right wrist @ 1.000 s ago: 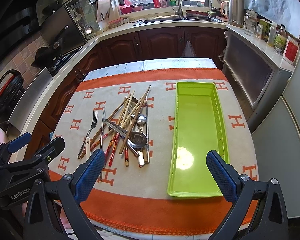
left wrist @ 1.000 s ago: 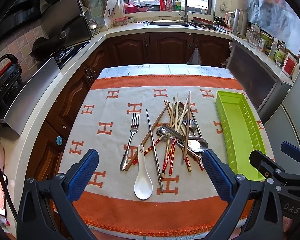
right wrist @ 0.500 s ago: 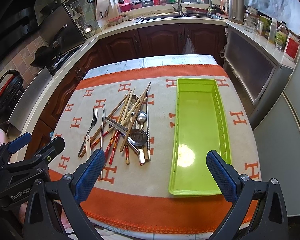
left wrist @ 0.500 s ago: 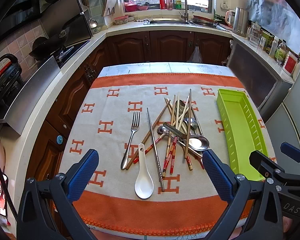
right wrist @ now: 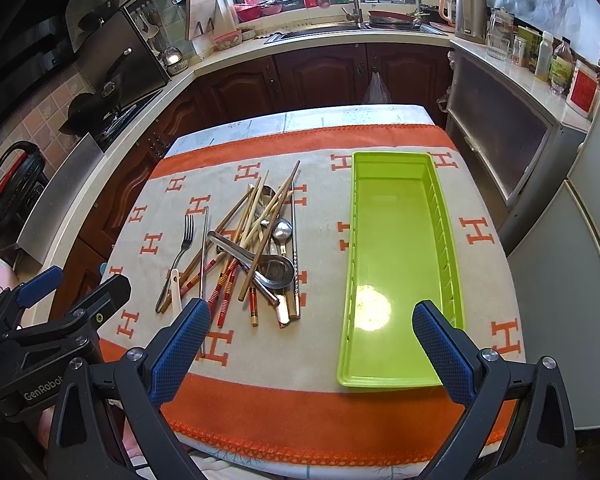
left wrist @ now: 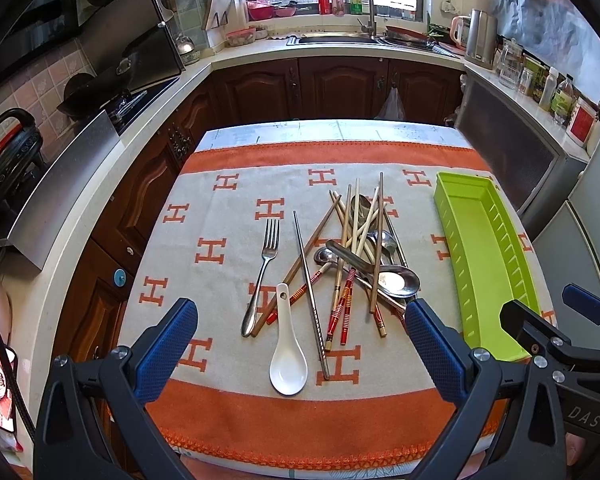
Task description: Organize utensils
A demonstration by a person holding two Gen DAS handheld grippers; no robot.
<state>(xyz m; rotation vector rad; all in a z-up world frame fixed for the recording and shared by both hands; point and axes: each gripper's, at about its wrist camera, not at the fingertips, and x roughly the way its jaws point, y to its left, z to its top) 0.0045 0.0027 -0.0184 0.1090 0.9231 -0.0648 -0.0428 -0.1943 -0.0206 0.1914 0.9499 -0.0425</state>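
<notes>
Both of my grippers hang over the near edge of the table with their jaws spread wide and nothing between them — the left gripper [left wrist: 300,344] faces the utensil pile, the right gripper [right wrist: 312,344] faces the tray's near end. From the left wrist view I see the tablecloth [left wrist: 204,216], beige with orange H marks and orange bands at its near and far edges. A tangled pile of utensils [left wrist: 360,256] sits around the middle of the cloth: wooden chopsticks [left wrist: 374,248] crossed over metal spoons, with one large ladle-like spoon [left wrist: 396,282] lying on top, its bowl toward the near edge. Red-patterned chopsticks [left wrist: 342,304] stick out of the pile toward me. Left of the pile a fork [left wrist: 262,272] lies alone, tines pointing to the far edge, and a single metal chopstick [left wrist: 310,292] runs beside it. Nearest the front edge rests a white ceramic spoon [left wrist: 286,352], bowl toward me, its handle touching the brown chopstick by the fork. Along the right edge of the cloth stands the green tray [right wrist: 396,248], long side running from near to far — its floor is bare, with a bright glare spot at the near end, and it sits apart from the pile.
</notes>
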